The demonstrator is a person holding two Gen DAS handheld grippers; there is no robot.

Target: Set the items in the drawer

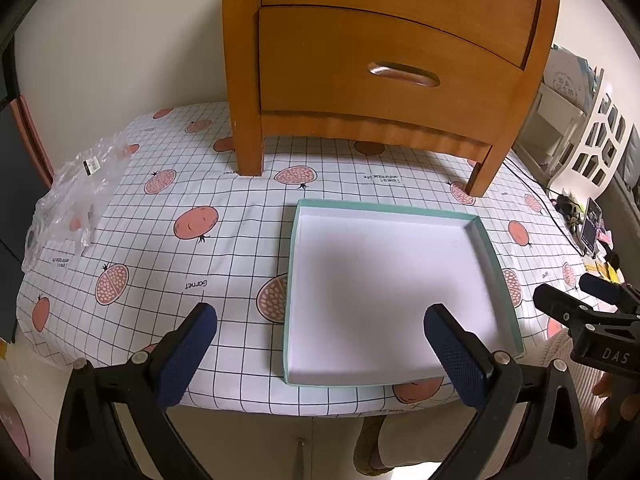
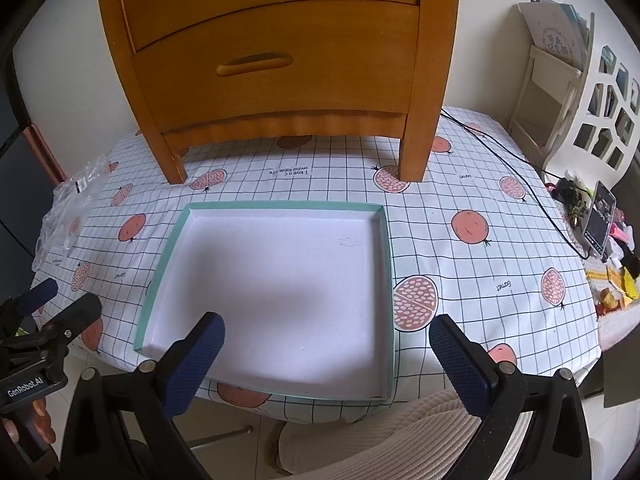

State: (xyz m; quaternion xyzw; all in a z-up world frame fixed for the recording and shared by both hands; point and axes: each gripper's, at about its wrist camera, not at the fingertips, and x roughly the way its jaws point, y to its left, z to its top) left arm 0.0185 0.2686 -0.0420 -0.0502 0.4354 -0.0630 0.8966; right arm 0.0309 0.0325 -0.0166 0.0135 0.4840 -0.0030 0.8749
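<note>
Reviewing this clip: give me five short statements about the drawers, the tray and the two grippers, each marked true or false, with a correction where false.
1. Both drawers of the wooden nightstand are shut. True.
2. The teal-rimmed tray holds several items. False: its white inside is empty.
3. The left gripper is clamped on the tray's rim. False: it is open, its fingers wide apart with nothing between them.
4. The right gripper is open and holds nothing. True.
5. A crumpled clear plastic bag lies inside the tray. False: it lies on the checked tablecloth near the table's far left edge, apart from the tray.
</note>
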